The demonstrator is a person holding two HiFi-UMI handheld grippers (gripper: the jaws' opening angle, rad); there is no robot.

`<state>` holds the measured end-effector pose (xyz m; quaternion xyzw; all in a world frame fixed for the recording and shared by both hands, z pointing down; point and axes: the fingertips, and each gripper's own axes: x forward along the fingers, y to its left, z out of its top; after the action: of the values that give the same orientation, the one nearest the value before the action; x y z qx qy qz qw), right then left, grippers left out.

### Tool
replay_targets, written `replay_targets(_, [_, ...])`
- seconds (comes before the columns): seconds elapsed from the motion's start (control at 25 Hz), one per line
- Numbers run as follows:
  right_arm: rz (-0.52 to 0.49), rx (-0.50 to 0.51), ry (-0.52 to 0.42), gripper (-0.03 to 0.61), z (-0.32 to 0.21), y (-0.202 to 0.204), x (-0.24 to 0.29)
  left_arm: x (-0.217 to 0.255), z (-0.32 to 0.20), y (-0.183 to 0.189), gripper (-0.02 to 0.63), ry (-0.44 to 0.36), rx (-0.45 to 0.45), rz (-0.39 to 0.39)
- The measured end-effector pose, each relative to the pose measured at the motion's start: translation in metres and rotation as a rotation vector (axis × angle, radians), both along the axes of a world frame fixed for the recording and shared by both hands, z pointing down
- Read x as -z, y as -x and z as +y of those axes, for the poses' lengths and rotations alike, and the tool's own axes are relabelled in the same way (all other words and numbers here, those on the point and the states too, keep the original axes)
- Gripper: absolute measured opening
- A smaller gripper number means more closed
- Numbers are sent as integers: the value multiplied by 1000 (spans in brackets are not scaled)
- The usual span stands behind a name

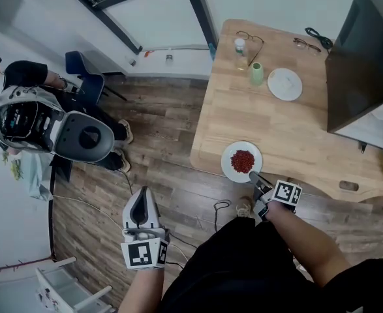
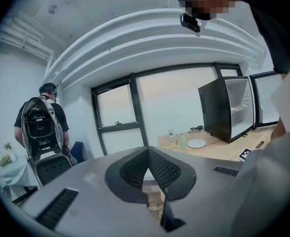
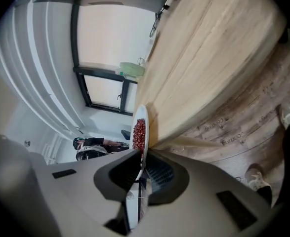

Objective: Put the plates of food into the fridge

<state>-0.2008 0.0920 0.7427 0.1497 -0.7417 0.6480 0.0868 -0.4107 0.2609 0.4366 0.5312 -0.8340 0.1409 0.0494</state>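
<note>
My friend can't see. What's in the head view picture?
The right gripper grips the rim of a plate of red food at the near edge of a wooden table. The left gripper hangs shut over the floor, holding nothing.

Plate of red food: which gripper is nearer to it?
Right. The right gripper grips the plate by its rim; the left gripper is apart, over the floor.

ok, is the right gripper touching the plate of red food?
Touching. In the right gripper view, the right gripper has the rim of the plate pinched between its jaws, with no gap visible at either pad.
</note>
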Motion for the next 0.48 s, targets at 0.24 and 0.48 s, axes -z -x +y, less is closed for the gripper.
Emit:
replay_targets(0.24, [-36,6,19,34,-4,-5,22,-6,-23,-11,3,-11,-38,26])
replay_targets(0.48, [-105,-55,-6,34,-34,-27,61,2,-65,-23,3,-46,-103,36])
